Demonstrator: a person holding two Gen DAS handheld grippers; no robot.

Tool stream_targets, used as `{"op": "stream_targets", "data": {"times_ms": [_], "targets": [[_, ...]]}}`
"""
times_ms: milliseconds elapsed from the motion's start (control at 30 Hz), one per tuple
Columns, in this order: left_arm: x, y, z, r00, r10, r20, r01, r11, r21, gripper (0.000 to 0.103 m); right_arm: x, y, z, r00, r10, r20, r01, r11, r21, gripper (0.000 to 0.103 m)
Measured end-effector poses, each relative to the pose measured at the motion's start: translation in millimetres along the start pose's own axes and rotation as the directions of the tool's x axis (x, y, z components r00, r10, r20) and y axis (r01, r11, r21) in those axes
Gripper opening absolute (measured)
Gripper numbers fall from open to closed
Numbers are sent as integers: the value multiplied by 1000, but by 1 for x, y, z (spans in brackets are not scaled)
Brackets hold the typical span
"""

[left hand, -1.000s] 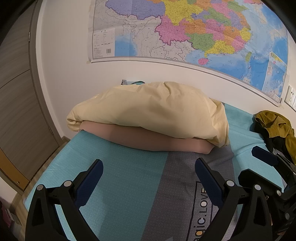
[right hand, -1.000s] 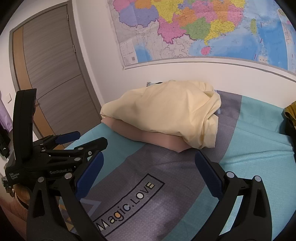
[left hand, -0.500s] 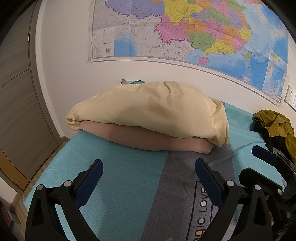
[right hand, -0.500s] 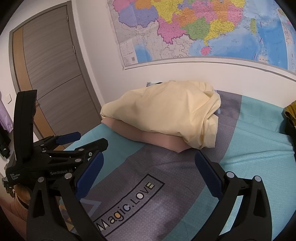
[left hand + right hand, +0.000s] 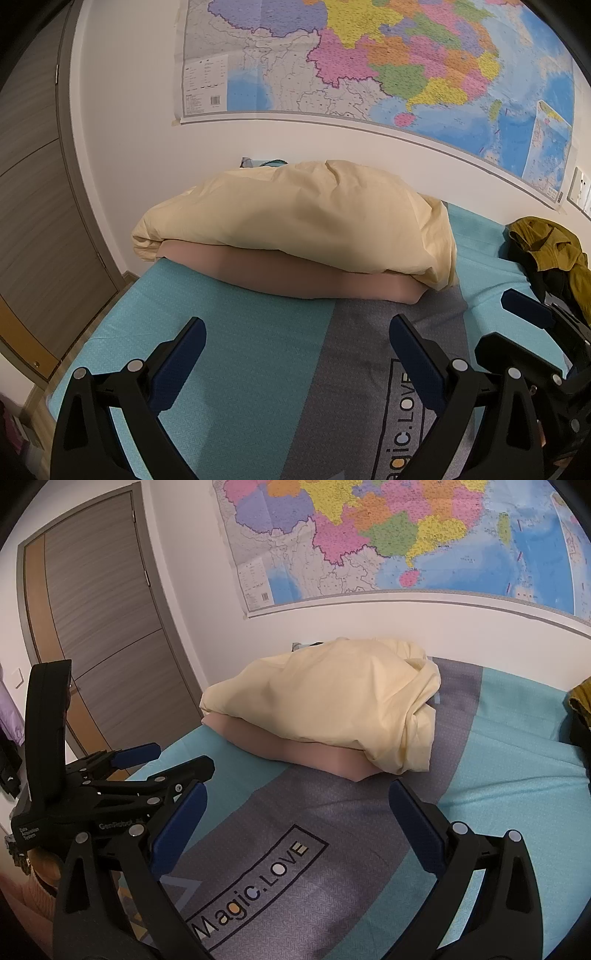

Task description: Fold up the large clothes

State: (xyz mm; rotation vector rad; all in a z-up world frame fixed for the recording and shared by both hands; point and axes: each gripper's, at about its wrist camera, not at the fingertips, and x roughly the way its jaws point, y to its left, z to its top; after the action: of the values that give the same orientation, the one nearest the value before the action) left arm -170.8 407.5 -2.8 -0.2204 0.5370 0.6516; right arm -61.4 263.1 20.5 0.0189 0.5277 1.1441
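A crumpled olive-yellow garment [image 5: 550, 245] lies on a dark garment at the right of the bed; only its edge [image 5: 580, 701] shows in the right wrist view. My left gripper [image 5: 297, 345] is open and empty above the teal and grey bedsheet [image 5: 240, 354]. My right gripper [image 5: 295, 812] is open and empty above the sheet's "Magic.LOVE" print [image 5: 255, 890]. The right gripper shows at the right edge of the left wrist view [image 5: 532, 332], the left gripper at the left of the right wrist view [image 5: 122, 775]. Both are well short of the garments.
A pale yellow duvet [image 5: 303, 218] lies folded on a pink pillow [image 5: 303, 273] at the head of the bed. A wall map [image 5: 369, 59] hangs above. A wooden door [image 5: 99, 635] stands at the left beyond the bed's edge.
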Motion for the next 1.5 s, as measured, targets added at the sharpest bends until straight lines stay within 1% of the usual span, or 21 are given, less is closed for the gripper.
{"op": "stream_targets", "data": {"times_ms": [1200, 1433, 1500], "targets": [[-3, -1, -1, 1000, 0, 3, 0, 1000, 4, 96, -2, -1, -1, 1000, 5, 3, -5, 1000, 2, 97], [-4, -8, -3, 1000, -28, 9, 28, 1000, 13, 96, -9, -7, -4, 1000, -4, 8, 4, 1000, 16, 97], [-2, -16, -5, 998, -56, 1, 56, 998, 27, 96, -14, -12, -8, 1000, -17, 10, 17, 999, 28, 97]]}}
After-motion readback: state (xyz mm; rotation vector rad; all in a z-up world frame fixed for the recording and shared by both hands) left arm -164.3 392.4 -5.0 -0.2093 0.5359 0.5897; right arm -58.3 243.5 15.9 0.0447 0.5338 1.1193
